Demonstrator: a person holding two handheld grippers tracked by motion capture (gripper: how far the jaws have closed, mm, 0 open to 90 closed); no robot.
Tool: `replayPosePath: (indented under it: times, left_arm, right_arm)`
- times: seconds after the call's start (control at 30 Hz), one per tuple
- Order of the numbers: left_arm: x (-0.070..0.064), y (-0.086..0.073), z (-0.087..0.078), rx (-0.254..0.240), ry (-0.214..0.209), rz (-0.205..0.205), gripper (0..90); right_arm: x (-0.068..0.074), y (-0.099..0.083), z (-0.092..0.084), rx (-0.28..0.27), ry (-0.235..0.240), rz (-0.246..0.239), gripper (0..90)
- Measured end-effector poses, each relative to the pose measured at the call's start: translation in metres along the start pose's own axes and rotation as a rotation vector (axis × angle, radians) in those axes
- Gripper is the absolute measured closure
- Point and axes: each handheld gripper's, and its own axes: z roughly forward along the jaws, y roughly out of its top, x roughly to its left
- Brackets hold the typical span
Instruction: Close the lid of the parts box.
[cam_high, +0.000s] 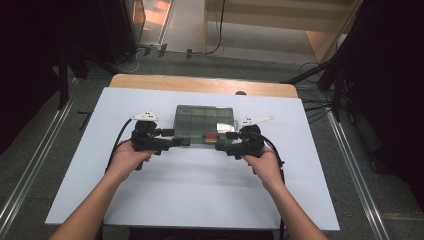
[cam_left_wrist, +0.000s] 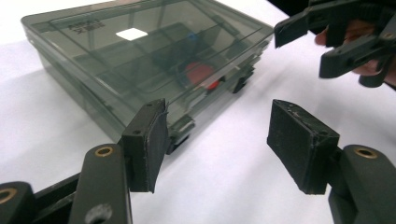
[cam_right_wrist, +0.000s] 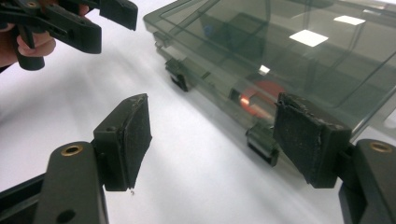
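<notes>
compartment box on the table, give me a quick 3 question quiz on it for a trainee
1. True or false: the lid of the smoky clear compartment box is down.
2. What colour is the item seen through the lid near the front edge? A) blue B) red C) yellow
3. Is the left gripper or the right gripper clamped on a front latch?

Key
1. True: the lid lies flat on the box in both gripper views.
2. B, red.
3. Neither: both stand open just in front of the box, nothing between the pads.
</notes>
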Motion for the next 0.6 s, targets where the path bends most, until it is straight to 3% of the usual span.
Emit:
replayPosePath:
  times: [0.2,0.27,0.6]
  left_arm:
    - [-0.01,-0.009,-0.004,-0.009,0.015,0.035,37.0]
    - [-0.012,-0.013,-0.005,-0.006,0.009,0.038,32.5]
    - [-0.023,-0.03,-0.01,0.004,0.012,0.063,32.5]
  right_arm:
    - [0.006,-0.014,-0.007,0.005,0.006,-0.01,29.1]
    - [0.008,-0.02,-0.011,0.008,0.009,-0.013,29.1]
    - [0.02,-0.04,-0.023,0.028,0.011,-0.033,29.0]
